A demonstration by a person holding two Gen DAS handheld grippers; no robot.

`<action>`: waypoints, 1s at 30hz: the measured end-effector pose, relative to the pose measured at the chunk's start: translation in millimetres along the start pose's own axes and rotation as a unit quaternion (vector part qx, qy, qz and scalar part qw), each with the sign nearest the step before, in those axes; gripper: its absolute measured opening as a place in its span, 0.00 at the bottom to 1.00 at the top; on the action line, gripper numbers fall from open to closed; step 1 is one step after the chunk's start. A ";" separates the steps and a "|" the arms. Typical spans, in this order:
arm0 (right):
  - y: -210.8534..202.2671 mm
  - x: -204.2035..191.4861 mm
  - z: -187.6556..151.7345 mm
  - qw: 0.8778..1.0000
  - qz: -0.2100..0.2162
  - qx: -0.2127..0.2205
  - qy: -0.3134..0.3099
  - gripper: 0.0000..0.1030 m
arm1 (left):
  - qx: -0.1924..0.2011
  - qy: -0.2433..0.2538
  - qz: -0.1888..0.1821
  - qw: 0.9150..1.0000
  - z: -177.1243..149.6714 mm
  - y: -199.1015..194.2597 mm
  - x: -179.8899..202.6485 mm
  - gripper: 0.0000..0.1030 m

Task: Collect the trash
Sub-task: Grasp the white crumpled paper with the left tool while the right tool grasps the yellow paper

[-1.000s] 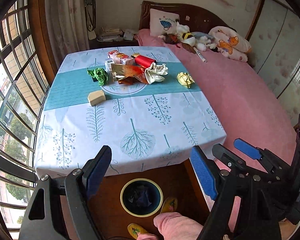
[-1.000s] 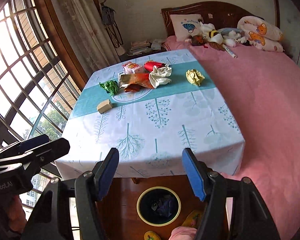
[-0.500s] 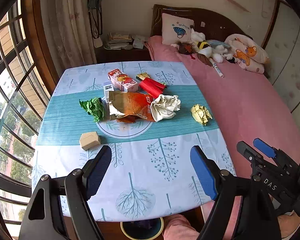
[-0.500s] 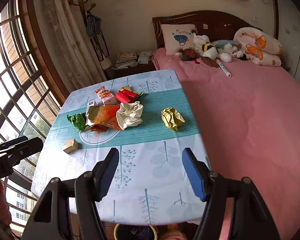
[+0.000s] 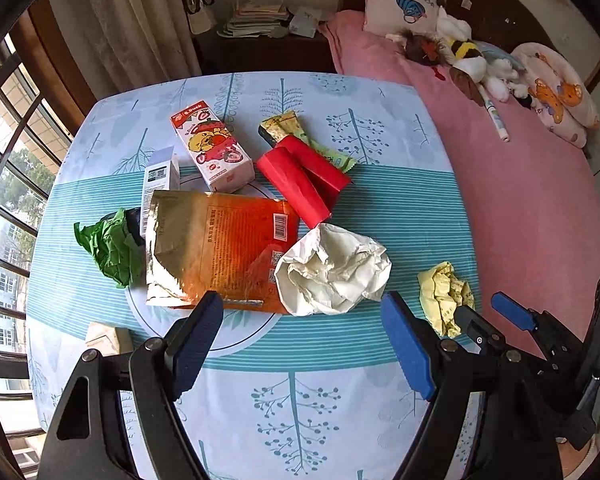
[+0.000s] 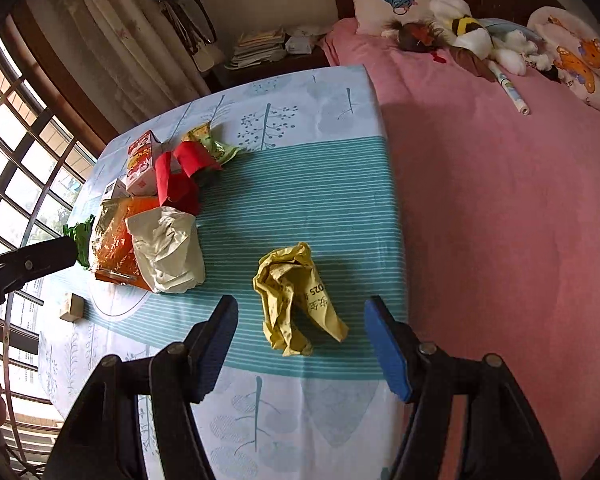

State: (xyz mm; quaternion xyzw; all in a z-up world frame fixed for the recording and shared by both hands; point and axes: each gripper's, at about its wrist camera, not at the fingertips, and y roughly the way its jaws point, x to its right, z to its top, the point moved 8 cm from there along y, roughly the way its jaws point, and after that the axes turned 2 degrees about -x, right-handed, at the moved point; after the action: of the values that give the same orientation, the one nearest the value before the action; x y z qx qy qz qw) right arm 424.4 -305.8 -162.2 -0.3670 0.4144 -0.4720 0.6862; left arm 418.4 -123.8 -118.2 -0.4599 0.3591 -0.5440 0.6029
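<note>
We hold the left gripper (image 5: 302, 344) spread just short of the white paper wad (image 5: 334, 270); the right gripper (image 6: 302, 354), spread too, frames the yellow wad (image 6: 296, 300), right of the white one.

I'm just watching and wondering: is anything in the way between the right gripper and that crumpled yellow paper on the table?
Nothing visible is. The right gripper is open with the crumpled yellow paper lying alone on the teal stripe of the tablecloth, just ahead of it. The crumpled white paper and the other litter sit apart, off to one side.
</note>
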 end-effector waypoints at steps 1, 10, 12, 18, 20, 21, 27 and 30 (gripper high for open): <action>7.6 2.1 2.0 1.000 0.003 -0.007 -0.002 0.64 | -0.006 0.000 0.004 1.000 6.5 9.7 2.6 0.77; 39.6 -1.9 6.8 0.998 0.051 -0.039 -0.028 0.58 | -0.063 0.008 0.015 0.998 23.7 74.3 19.7 0.77; 43.1 -2.9 7.4 0.997 0.061 -0.045 -0.029 0.51 | -0.071 0.011 0.020 0.997 23.7 83.8 20.2 0.77; 48.4 0.0 7.2 0.995 0.080 -0.058 -0.025 0.34 | -0.087 0.007 0.012 0.996 24.5 101.2 25.3 0.77; 48.8 1.9 6.8 0.994 0.085 -0.058 -0.022 0.30 | -0.086 0.011 0.014 0.996 25.0 102.8 27.8 0.76; 48.7 2.3 6.7 0.994 0.089 -0.057 -0.020 0.30 | -0.087 0.013 0.014 0.996 25.2 104.7 29.8 0.73; 47.6 3.4 4.6 0.994 0.094 -0.057 -0.022 0.29 | -0.084 0.013 0.008 0.996 25.8 108.0 38.2 0.63; 46.6 4.0 2.8 0.993 0.096 -0.056 -0.023 0.28 | -0.076 0.013 0.015 0.997 26.3 107.0 39.4 0.61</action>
State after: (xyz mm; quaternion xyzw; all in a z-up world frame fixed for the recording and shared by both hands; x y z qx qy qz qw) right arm 443.8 -296.0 -203.7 -0.3740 0.4582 -0.3712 0.7159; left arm 483.7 -159.9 -208.2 -0.4920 0.4143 -0.5117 0.5697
